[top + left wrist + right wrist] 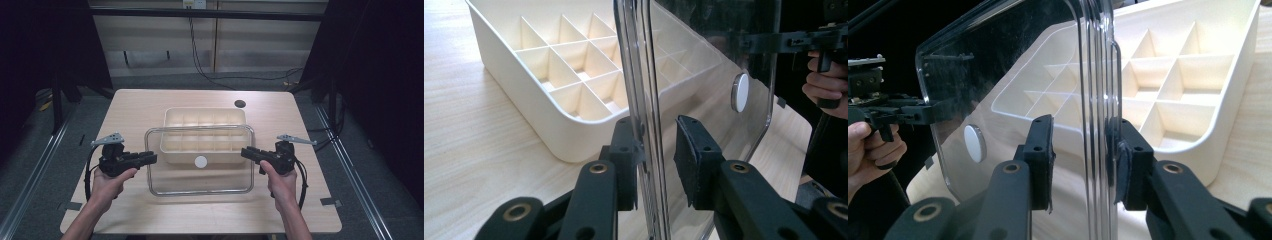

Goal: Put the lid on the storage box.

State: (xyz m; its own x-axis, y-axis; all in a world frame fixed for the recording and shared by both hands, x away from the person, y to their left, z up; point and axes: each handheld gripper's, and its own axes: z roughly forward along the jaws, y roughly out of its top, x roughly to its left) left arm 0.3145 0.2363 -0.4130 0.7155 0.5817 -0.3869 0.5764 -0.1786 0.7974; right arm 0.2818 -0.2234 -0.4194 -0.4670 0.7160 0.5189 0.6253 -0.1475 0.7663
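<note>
Claws astride a clear lid, one at each short edge, above a divided tray.

Left claw [148, 158] straddling the rim of the transparent lid [200, 185], one jaw touching it, the other a little off, so not yet clamped. Right claw [248, 153] closed against the opposite rim, both pads seemingly in contact. Lid held tilted over the near wall of the cream compartment tray [172, 116] on the table [140, 102], white knob [200, 161] at its middle. Likely risk: slick plastic sliding out of an uneven grip, dropping one end onto the tray.
</note>
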